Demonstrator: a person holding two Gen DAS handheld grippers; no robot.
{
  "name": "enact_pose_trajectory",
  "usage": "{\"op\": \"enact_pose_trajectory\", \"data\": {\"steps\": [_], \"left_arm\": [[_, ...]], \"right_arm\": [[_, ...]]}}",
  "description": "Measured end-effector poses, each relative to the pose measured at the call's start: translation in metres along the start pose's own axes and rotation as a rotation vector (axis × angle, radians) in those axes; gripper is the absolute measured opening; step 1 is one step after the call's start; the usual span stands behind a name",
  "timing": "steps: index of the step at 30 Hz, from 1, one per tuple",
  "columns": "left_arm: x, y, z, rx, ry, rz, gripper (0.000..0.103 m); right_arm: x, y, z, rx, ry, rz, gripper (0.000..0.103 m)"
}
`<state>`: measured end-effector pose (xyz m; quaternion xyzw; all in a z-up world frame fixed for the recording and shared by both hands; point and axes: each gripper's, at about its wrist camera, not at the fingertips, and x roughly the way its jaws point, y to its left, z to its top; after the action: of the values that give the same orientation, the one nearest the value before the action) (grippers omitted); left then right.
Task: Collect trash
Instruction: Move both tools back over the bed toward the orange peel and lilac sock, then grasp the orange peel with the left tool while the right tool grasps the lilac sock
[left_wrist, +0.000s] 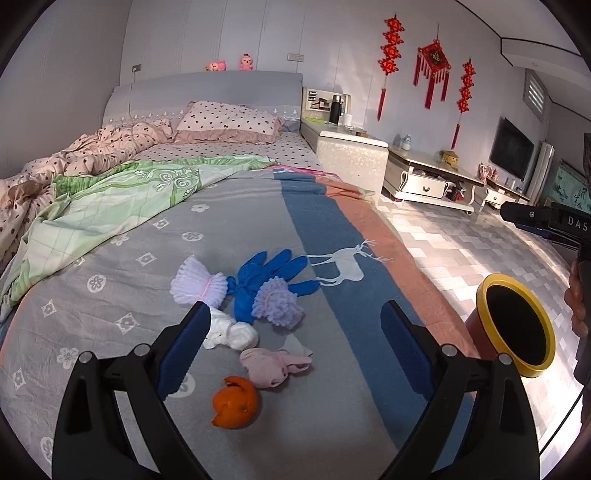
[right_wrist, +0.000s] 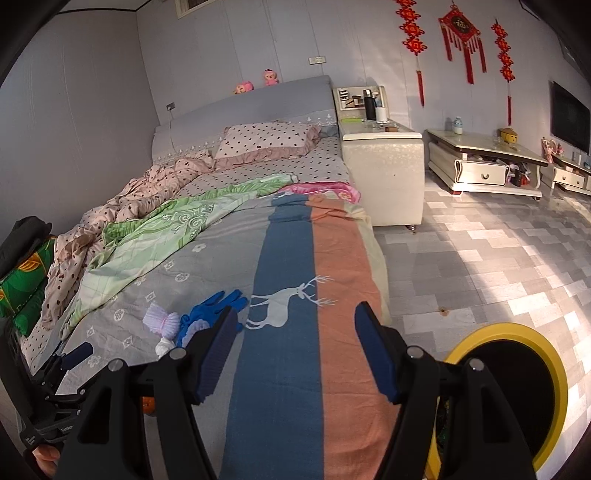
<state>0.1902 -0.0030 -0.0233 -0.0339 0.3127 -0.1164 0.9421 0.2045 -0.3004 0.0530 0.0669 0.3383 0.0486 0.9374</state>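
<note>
Six scraps of trash lie on the bedspread ahead of my left gripper, fingers spread and empty: orange peel nearest between the fingers, pink tissue wad just beyond, white tissue touching the left finger, blue glove and two foam fruit nets farther out. My right gripper is likewise released, over bare bedspread. The yellow-rimmed bin stands on the floor off the right finger. Step, as judged: first pickup. Next move: lower, close on the peel.
</note>
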Motion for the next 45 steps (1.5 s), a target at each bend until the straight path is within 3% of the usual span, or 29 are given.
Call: {"op": "enact_pose_trajectory", "data": {"steps": [15, 37, 40, 45], "left_arm": [[0.014, 0.067, -0.048, -0.088, 0.082, 0.062, 0.089], [0.088, 0.084, -0.091, -0.117, 0.231, -0.021, 0.088], [0.095, 0.085, -0.092, -0.122, 0.241, -0.032, 0.086], [0.103, 0.082, -0.093, -0.109, 0.250, -0.051, 0.071]], "right_arm": [[0.091, 0.069, -0.018, -0.076, 0.135, 0.086, 0.063], [0.216, 0.128, -0.050, -0.142, 0.361, 0.218, 0.062], [0.228, 0.132, -0.055, -0.148, 0.384, 0.222, 0.062], [0.245, 0.138, -0.062, -0.153, 0.419, 0.232, 0.055]]}}
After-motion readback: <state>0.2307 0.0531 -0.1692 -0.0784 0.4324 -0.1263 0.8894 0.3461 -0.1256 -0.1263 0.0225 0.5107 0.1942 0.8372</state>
